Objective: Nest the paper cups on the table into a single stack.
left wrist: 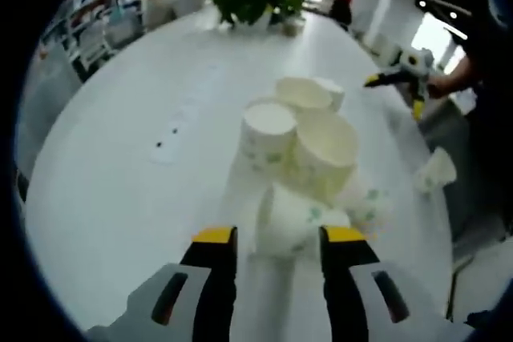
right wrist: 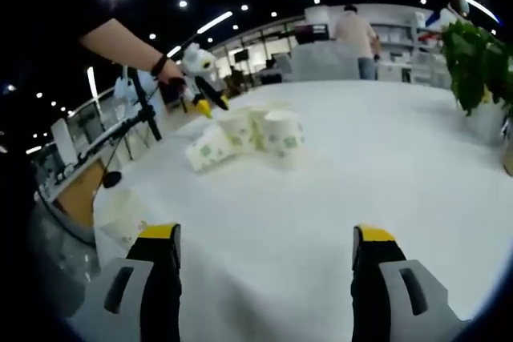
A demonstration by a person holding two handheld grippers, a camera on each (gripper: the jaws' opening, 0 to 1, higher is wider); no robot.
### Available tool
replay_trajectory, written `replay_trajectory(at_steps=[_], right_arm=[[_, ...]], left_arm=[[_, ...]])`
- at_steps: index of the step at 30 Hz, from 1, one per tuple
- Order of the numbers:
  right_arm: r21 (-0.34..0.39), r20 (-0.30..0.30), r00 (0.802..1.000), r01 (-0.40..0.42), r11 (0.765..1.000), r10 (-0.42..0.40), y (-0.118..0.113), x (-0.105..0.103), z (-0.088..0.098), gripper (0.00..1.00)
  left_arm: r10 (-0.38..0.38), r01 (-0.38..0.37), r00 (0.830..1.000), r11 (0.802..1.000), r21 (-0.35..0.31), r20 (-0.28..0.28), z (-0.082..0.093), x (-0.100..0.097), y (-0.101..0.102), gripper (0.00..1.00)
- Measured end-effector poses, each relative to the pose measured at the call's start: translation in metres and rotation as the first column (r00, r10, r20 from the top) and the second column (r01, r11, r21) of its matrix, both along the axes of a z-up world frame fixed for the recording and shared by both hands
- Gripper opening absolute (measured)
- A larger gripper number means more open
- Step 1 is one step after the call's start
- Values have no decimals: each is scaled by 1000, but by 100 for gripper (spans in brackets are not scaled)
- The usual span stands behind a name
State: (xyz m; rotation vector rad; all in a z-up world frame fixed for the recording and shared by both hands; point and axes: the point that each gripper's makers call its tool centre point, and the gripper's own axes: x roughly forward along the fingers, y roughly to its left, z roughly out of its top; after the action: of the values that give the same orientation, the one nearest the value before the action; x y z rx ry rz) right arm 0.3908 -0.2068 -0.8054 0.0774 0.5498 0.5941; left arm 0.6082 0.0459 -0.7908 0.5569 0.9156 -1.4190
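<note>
White paper cups cluster near the middle of the round white table, some upright, one tipped cup lying on its side nearest the left gripper. That gripper hovers low with its yellow-tipped jaws spread on either side of the tipped cup, not yet closed on it, so the first pick-up looks to be the step in hand; closing squarely on the cup's wall comes next. Farther off, the right gripper hangs wide open over bare tabletop, with the cup cluster well ahead. A lone cup lies near the table's edge.
</note>
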Motion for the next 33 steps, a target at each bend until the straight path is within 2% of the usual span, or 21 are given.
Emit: replay_trajectory(at_steps=[2, 10, 16, 20, 22, 26, 30, 33], right_arm=[[-5, -7, 1000, -4, 1000, 4, 0, -2, -2, 86], [-15, -9, 1000, -17, 1000, 17, 0, -6, -4, 86], [-14, -12, 1000, -14, 1000, 14, -2, -5, -5, 85], [-14, -13, 1000, -16, 1000, 16, -2, -5, -6, 85], [-15, -14, 1000, -16, 1000, 15, -2, -5, -6, 85], [-8, -23, 1000, -10, 1000, 10, -3, -4, -7, 85], [-15, -20, 1000, -14, 1000, 14, -2, -3, -7, 85], [-1, -15, 1000, -12, 1000, 12, 0, -1, -4, 85]], left_arm=[[-26, 26, 1000, 1000, 7, 8, -1, -1, 0, 40], [-51, 51, 999, 998, 22, -21, -4, -5, -8, 38], [-34, 36, 998, 999, 33, -55, -5, -7, -10, 32], [-42, 45, 997, 998, 37, -65, -5, -9, -10, 30], [-54, 56, 997, 998, 41, -51, -5, -8, -9, 31], [-44, 47, 996, 998, 36, -82, -3, -11, -8, 26], [-41, 49, 990, 997, 61, -136, -3, -20, -2, 20], [-16, 24, 985, 999, 44, -174, 0, -25, -1, 15]])
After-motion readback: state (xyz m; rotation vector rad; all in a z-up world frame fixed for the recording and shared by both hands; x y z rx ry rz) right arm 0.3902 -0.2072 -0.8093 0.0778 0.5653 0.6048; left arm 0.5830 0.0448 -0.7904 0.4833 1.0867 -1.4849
